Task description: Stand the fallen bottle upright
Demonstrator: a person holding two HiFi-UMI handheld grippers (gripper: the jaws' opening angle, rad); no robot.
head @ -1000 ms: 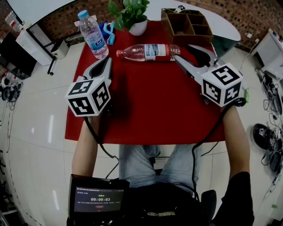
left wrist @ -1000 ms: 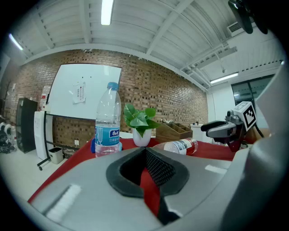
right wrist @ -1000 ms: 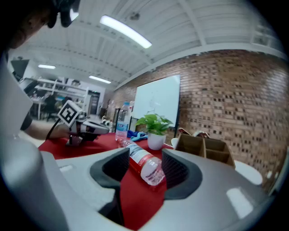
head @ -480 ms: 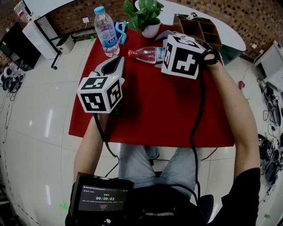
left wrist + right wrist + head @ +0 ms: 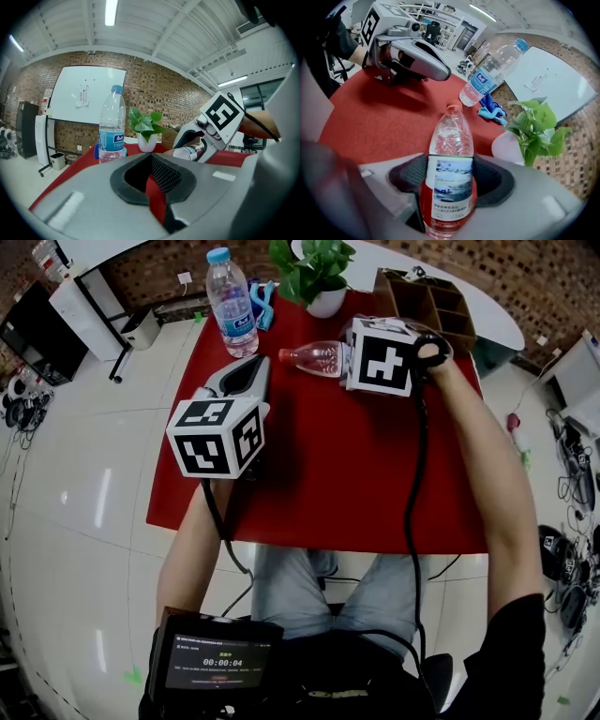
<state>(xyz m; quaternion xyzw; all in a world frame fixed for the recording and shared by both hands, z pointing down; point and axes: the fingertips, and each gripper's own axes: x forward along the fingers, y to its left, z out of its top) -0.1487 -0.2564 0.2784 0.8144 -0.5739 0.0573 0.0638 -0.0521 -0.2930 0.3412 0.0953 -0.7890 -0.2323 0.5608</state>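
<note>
The fallen bottle (image 5: 317, 356) of pink liquid lies on its side on the red table (image 5: 328, 474), cap pointing left. My right gripper (image 5: 451, 180) has come down over its labelled middle. Its jaws stand wide on either side of the bottle (image 5: 450, 140) and are closing, and I see no squeeze on it. In the head view the marker cube (image 5: 382, 355) hides these jaws. My left gripper (image 5: 246, 379) rests low near the table's left side, apart from the bottle. Its jaws (image 5: 152, 173) are drawn together with nothing between them.
An upright water bottle (image 5: 231, 302) stands at the far left corner, with a blue item (image 5: 262, 304) beside it. A potted plant (image 5: 314, 273) stands behind the fallen bottle, and a wooden organiser (image 5: 422, 301) is at the far right. White floor surrounds the table.
My right gripper swung from the right of the bottle's base to above its middle, rolled over, and opened its jaws around it. The left gripper stayed put.
</note>
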